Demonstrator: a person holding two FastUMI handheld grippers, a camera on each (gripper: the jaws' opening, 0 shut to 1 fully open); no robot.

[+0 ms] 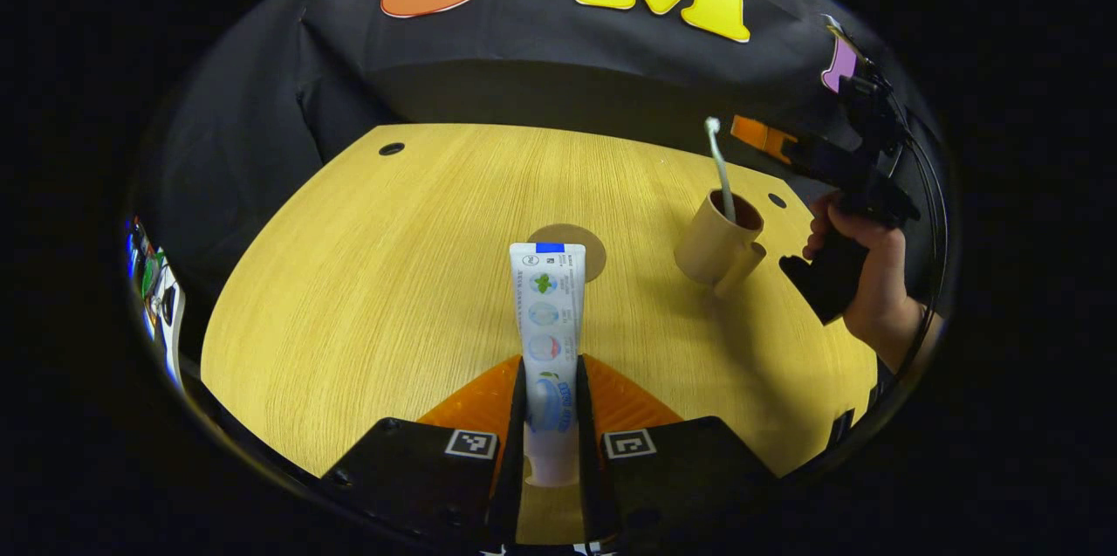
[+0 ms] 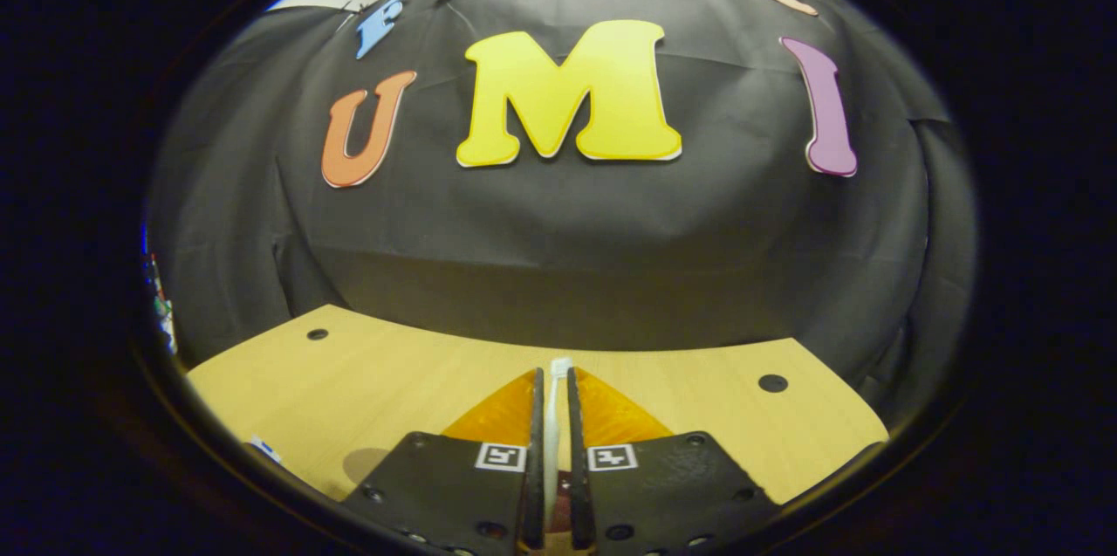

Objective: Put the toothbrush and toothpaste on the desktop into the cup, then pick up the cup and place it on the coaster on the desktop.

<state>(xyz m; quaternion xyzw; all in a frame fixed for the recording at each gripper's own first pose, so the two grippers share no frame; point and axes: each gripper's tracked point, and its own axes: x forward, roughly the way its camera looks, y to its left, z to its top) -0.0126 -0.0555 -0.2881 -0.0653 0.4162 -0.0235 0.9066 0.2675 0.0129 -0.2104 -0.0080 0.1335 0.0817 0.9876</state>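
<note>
A white toothpaste tube (image 1: 545,294) lies lengthwise between the fingers of my left gripper (image 1: 550,361), which is shut on it low over the wooden desktop (image 1: 375,277). Just behind the tube's far end lies a round brown coaster (image 1: 586,240). To the right stands a beige cup (image 1: 717,246) with a white toothbrush (image 1: 721,168) leaning upright in it. A hand (image 1: 864,264) holds my right gripper (image 1: 757,135) by the brush head. In the right gripper view, my right gripper (image 2: 551,373) is shut on the toothbrush (image 2: 553,416), with the cup's dark inside (image 2: 558,488) showing below.
The desktop (image 2: 393,381) has small dark holes near its back corners (image 1: 391,148) (image 1: 777,200). The black cloth wall rises close behind the far edge. Bare wood stretches left of the tube.
</note>
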